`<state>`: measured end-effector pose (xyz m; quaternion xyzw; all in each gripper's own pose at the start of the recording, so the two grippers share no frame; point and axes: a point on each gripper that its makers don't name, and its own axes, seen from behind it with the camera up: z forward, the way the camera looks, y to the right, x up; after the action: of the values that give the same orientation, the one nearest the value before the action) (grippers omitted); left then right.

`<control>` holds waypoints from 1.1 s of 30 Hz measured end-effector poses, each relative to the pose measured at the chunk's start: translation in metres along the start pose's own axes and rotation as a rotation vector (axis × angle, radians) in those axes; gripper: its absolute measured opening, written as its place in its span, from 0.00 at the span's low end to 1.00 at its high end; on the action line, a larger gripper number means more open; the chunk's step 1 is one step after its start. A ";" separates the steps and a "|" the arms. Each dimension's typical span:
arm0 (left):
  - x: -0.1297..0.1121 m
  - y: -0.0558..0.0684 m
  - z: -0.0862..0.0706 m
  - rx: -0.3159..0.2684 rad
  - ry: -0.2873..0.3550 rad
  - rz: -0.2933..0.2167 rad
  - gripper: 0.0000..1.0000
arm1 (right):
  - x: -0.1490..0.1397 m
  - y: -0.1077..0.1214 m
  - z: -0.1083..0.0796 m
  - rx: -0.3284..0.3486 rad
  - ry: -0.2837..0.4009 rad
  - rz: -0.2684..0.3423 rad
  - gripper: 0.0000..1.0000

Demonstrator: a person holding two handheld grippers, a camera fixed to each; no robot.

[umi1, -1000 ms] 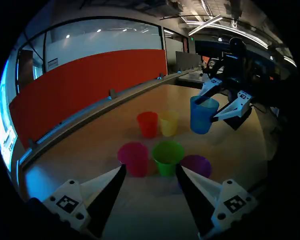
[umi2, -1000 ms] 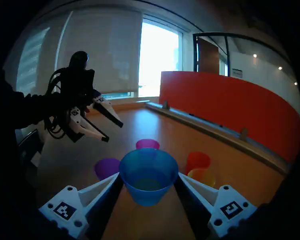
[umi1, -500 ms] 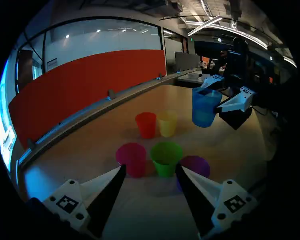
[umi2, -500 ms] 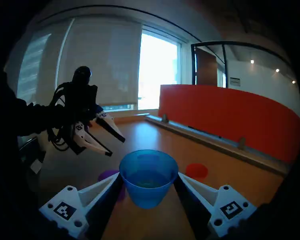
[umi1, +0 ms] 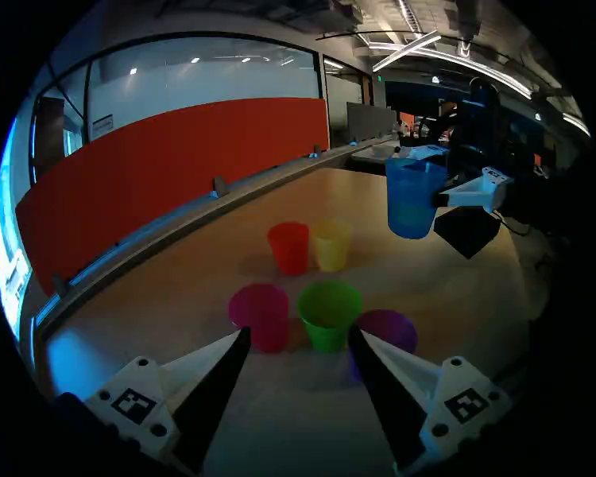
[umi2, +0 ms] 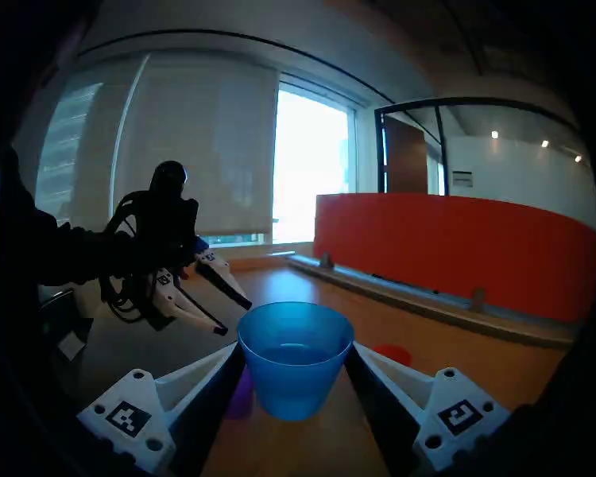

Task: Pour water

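Note:
A blue cup point(umi2: 296, 366) with water in it sits upright between the fingers of my right gripper point(umi2: 296, 350), which is shut on it. In the left gripper view the same blue cup point(umi1: 412, 207) hangs in the air, above and to the right of the yellow cup point(umi1: 334, 243), in the right gripper point(umi1: 429, 181). On the wooden table point(umi1: 218, 262) stand a red cup point(umi1: 290, 247), a magenta cup point(umi1: 260, 315), a green cup point(umi1: 328, 312) and a purple cup point(umi1: 390, 328). My left gripper point(umi1: 298, 343) is open just short of the green cup, holding nothing.
An orange partition point(umi1: 163, 167) and a rail run along the table's far edge. A person's dark sleeve point(umi2: 67, 250) holds the left gripper point(umi2: 233, 316) at the left. A dark block point(umi1: 465, 230) lies on the table under the right gripper. A bright window point(umi2: 314, 159) is behind.
The right gripper has lifted the blue cup higher above the table. In its view the table cups have sunk towards the lower edge. The left gripper has stayed put.

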<state>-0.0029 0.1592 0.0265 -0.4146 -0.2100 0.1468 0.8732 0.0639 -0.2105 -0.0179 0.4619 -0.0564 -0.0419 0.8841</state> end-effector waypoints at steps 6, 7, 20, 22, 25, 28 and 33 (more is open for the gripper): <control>-0.003 0.000 0.002 -0.004 -0.008 0.000 0.91 | 0.007 -0.002 -0.002 0.011 0.028 0.014 0.89; -0.003 0.000 0.003 -0.004 -0.010 0.001 0.91 | 0.008 -0.002 -0.002 0.013 0.029 0.012 0.89; -0.009 -0.003 0.011 -0.006 -0.029 0.002 0.91 | 0.017 -0.006 -0.007 0.024 0.029 -0.011 0.89; -0.011 -0.004 0.012 -0.005 -0.033 0.005 0.91 | 0.018 -0.007 -0.008 0.024 0.027 -0.016 0.89; -0.013 -0.004 0.014 -0.006 -0.039 0.007 0.91 | 0.019 -0.008 -0.010 0.026 0.026 -0.019 0.89; -0.016 -0.004 0.016 -0.008 -0.047 0.009 0.91 | 0.020 -0.008 -0.012 0.028 0.025 -0.020 0.89; -0.020 -0.004 0.020 -0.010 -0.063 0.009 0.91 | 0.023 -0.007 -0.017 0.029 0.025 -0.020 0.89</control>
<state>-0.0296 0.1616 0.0363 -0.4151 -0.2361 0.1626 0.8634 0.0886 -0.2041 -0.0320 0.4756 -0.0415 -0.0441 0.8776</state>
